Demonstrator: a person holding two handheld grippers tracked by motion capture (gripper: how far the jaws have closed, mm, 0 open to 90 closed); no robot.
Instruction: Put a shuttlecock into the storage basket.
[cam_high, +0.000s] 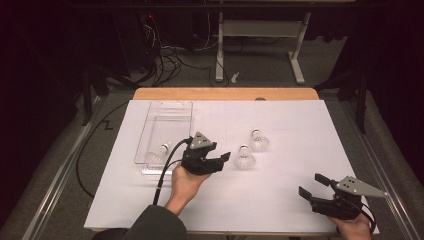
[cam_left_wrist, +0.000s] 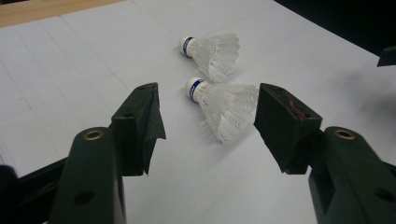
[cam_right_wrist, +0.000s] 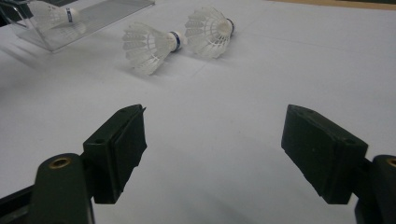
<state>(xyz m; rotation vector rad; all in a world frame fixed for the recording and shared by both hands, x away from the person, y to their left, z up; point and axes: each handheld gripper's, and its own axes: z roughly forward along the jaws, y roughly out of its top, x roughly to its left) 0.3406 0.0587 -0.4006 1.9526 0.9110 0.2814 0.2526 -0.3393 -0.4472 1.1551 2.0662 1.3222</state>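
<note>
Two white feather shuttlecocks with blue-banded corks lie on the white table sheet. The nearer shuttlecock (cam_high: 244, 158) (cam_left_wrist: 224, 109) rests just ahead of my left gripper (cam_high: 220, 152) (cam_left_wrist: 208, 95), whose jaws stand open and touch nothing. Behind it is the farther shuttlecock (cam_high: 259, 141) (cam_left_wrist: 212, 51). A third shuttlecock (cam_high: 157, 155) (cam_right_wrist: 51, 16) lies inside the clear plastic tray (cam_high: 172, 107) (cam_right_wrist: 100, 16) at the left. At the table's front right corner my right gripper (cam_high: 311, 184) (cam_right_wrist: 215, 121) is open and empty, pointing toward the two loose shuttlecocks (cam_right_wrist: 147, 46) (cam_right_wrist: 208, 30).
The white sheet (cam_high: 280, 200) covers a wooden table whose far edge (cam_high: 225, 94) shows. A black cable (cam_high: 165, 170) trails from the left gripper across the tray's near end. Beyond the table stand a white frame (cam_high: 260, 30) and floor cables.
</note>
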